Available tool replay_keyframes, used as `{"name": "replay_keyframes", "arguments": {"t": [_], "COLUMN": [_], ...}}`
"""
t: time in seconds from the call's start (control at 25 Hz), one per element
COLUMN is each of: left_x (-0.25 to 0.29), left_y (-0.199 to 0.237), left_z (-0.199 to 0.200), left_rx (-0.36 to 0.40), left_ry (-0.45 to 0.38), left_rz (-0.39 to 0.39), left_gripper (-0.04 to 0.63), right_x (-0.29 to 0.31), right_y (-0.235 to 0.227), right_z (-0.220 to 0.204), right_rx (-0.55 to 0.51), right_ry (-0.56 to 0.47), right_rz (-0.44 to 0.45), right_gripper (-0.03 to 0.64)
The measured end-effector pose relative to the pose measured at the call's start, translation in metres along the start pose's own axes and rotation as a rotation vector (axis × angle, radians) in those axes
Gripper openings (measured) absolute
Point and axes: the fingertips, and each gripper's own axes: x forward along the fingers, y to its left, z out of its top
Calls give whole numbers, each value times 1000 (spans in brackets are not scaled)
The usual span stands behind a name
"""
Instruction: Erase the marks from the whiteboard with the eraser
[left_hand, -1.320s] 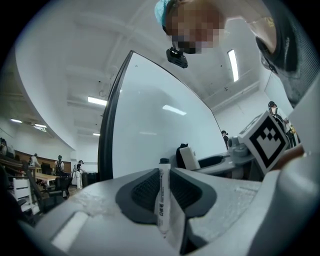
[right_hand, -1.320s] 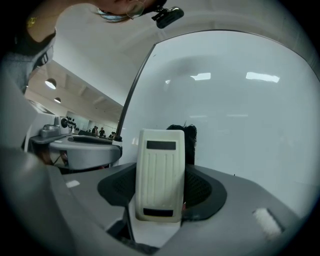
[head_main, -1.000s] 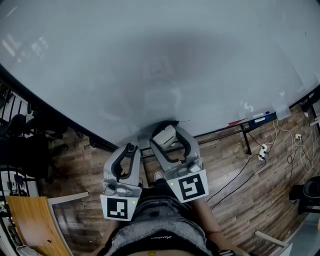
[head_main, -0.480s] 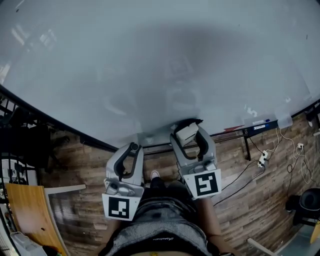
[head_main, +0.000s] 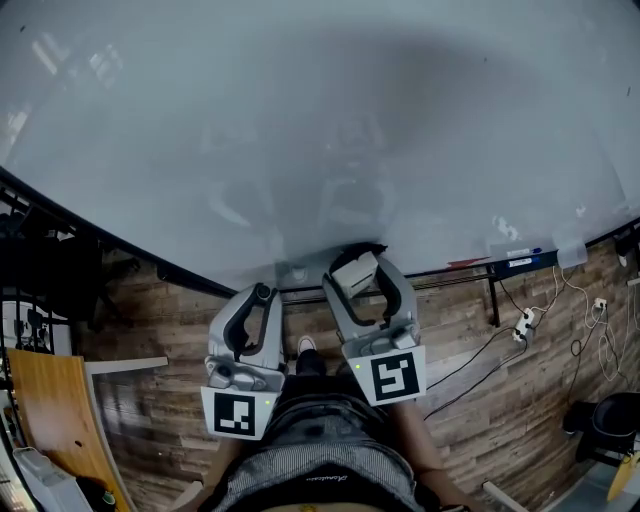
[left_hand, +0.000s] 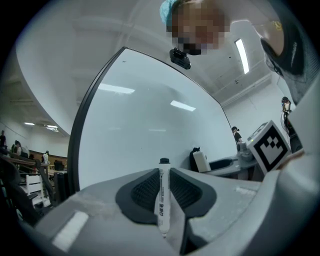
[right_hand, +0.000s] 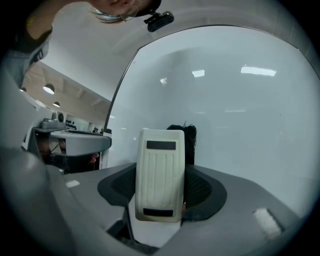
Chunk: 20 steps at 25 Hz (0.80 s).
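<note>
From above, you face a whiteboard (head_main: 300, 110) that looks nearly clean; only faint smudges (head_main: 350, 195) and a small mark (head_main: 503, 228) low on the right seem left. Both grippers hang by its lower edge. Along the left gripper (head_main: 258, 298), the jaws pinch a marker (left_hand: 162, 200). Along the right gripper (head_main: 360, 262), the jaws clamp the eraser (right_hand: 160, 175) upright, near the board; contact is unclear.

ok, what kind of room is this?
Probably an office or lab: a big whiteboard, a wood floor with a power strip and trailing cables, and a ceiling strip light.
</note>
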Motion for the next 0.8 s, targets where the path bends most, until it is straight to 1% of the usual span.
{"name": "replay_keyframes", "arguments": {"t": [0.2,0.4,0.52,0.64,0.8], "left_x": [-9,-21,-26,-25,-22], "left_y": [14,30,38,39,37], "left_z": [-5,-6,-3,-4,-5], "left_rx": [-3,5,14,18,31], "left_ry": [7,-2,-21,-32,-35], "left_rz": [21,27,16,-12,-42], "left_gripper": [72,72,72,72,72], "right_x": [15,25,33,39,35], "right_y": [36,64,84,92,87], "right_z": [7,13,15,18,17], "right_rx": [-28,-14,-7,-1,-14], "right_ry": [-10,-30,-26,-58,-76], "right_rz": [95,139,173,186,181], "right_gripper": [259,259,259,259,259]}}
